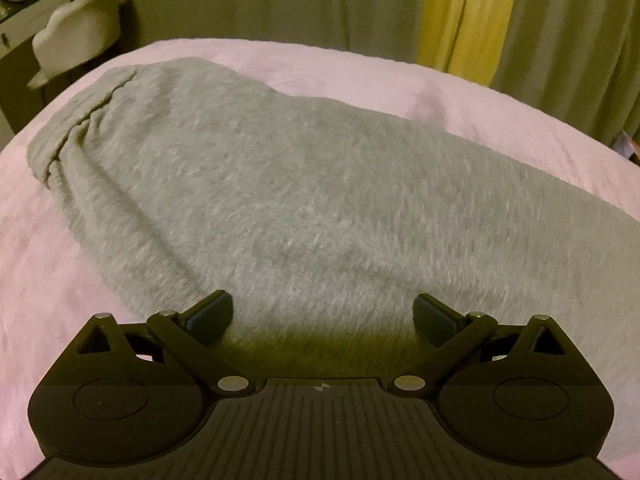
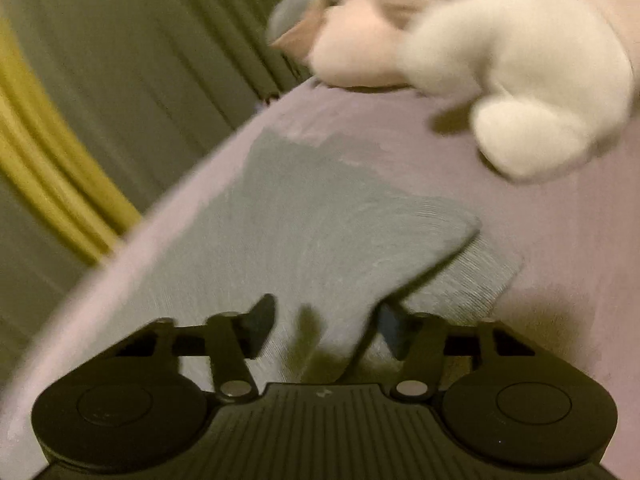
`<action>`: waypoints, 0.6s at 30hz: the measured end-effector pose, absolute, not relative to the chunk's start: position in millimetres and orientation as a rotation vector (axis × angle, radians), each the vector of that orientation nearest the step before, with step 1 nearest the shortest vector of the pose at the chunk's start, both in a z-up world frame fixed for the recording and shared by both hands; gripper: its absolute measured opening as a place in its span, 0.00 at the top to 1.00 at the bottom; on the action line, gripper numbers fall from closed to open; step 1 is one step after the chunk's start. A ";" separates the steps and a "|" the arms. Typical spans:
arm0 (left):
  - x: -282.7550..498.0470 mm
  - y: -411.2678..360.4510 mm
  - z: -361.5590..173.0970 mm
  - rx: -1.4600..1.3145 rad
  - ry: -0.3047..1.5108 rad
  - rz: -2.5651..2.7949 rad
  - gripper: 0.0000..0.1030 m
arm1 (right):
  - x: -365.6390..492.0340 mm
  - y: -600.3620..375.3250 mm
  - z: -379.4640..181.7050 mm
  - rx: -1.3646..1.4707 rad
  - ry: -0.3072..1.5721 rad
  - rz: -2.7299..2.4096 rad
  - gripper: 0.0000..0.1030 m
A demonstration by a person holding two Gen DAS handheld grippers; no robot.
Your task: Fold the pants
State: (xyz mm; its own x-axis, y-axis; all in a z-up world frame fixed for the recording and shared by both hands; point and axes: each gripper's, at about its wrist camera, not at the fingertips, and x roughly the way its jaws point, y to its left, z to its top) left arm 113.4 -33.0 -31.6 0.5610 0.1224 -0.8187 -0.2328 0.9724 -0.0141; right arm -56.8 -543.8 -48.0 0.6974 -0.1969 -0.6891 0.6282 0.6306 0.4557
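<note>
The grey knit pants [image 1: 304, 184] lie flat on the pink bed [image 1: 44, 264], legs stacked, one hem corner lifted.

A bedroom in a home. A bed [image 1: 460, 92] with a pale pink sheet fills both views, and a white plush toy [image 2: 520, 92] lies on it near the far edge. Grey-green and yellow curtains [image 1: 460, 12] hang behind the bed, and a pale chair [image 1: 76, 32] stands at a desk in the corner.
</note>
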 end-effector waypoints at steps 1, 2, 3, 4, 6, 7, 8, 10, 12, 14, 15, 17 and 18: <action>113.9 -33.8 -31.6 -0.124 0.954 0.212 0.02 | -63.2 -553.9 -50.2 0.800 0.630 -0.499 0.59; 113.9 -32.6 -31.6 -0.123 0.954 0.213 0.02 | -68.7 -560.9 -51.8 0.830 0.619 -0.489 0.61; 114.4 -33.3 -32.0 -0.122 0.955 0.214 0.02 | -75.3 -568.0 -53.4 0.868 0.600 -0.481 0.64; 114.4 -33.8 -31.9 -0.121 0.955 0.215 0.02 | -82.5 -574.7 -55.4 0.916 0.573 -0.478 0.69; 115.1 -33.9 -32.3 -0.121 0.956 0.215 0.02 | -93.2 -585.2 -60.2 1.002 0.531 -0.469 0.78; 115.2 -33.7 -32.5 -0.122 0.956 0.215 0.02 | -95.5 -586.8 -62.9 1.032 0.523 -0.464 0.81; 115.3 -33.4 -32.6 -0.125 0.956 0.215 0.02 | -95.6 -589.0 -65.4 1.055 0.521 -0.463 0.82; 114.7 -32.5 -31.7 -0.131 0.955 0.214 0.02 | -93.1 -589.4 -68.6 1.068 0.530 -0.473 0.82; 114.0 -30.7 -31.3 -0.139 0.953 0.211 0.02 | -88.8 -589.7 -73.1 1.078 0.554 -0.502 0.82; 113.6 -29.0 -31.3 -0.149 0.951 0.210 0.02 | -87.5 -588.5 -73.2 1.091 0.548 -0.512 0.77; 113.6 -28.2 -31.5 -0.152 0.950 0.209 0.02 | -87.0 -588.5 -72.8 1.097 0.542 -0.514 0.72; 113.9 -27.2 -32.5 -0.157 0.950 0.209 0.02 | -86.2 -587.5 -73.9 1.126 0.525 -0.508 0.65; 114.1 -26.7 -33.1 -0.160 0.950 0.208 0.02 | -84.6 -588.2 -74.0 1.132 0.524 -0.509 0.66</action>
State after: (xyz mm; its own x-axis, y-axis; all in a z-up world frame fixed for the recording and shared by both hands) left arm 114.1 -26.7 -33.1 0.5642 0.1064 -0.8187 -0.2462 0.9682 -0.0438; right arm -84.6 -588.2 -74.0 0.7712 -0.1141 -0.6263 0.6227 0.3397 0.7049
